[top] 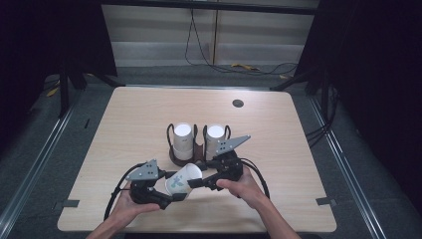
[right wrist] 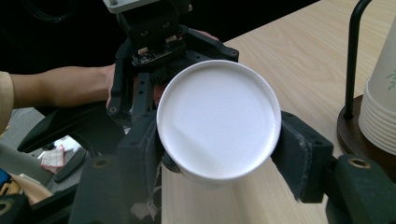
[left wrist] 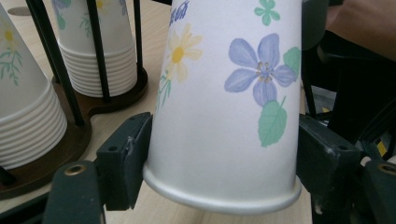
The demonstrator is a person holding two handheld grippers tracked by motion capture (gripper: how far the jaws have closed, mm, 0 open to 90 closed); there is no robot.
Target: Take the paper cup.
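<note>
Both hands come in at the near table edge, each holding a black gripper. Left gripper (top: pixel 171 195) and right gripper (top: pixel 195 182) meet on one paper cup (top: pixel 182 179), held off the table between them, lying tilted with its white base up and away. Left gripper view: jaws closed partway onto the cup's rolled rim end, one pad on each side of the wall, touching it. Right gripper view: jaws pressed against either side of the cup near its round flat base (right wrist: pixel 215 119), which faces that camera. Cup is a tapered cone, smooth matte white paper printed with a purple flower (left wrist: pixel 259 69), green leaves and a yellow daisy. Just beyond it stands a dark wooden cup holder (top: pixel 175 158) with thin black wire uprights, carrying two upside-down stacks of like cups, left stack (top: pixel 182 140) and right stack (top: pixel 215 139). Table (top: pixel 129 129) is pale wood-grain laminate with a round dark grommet (top: pixel 238 103) near its far edge.
</note>
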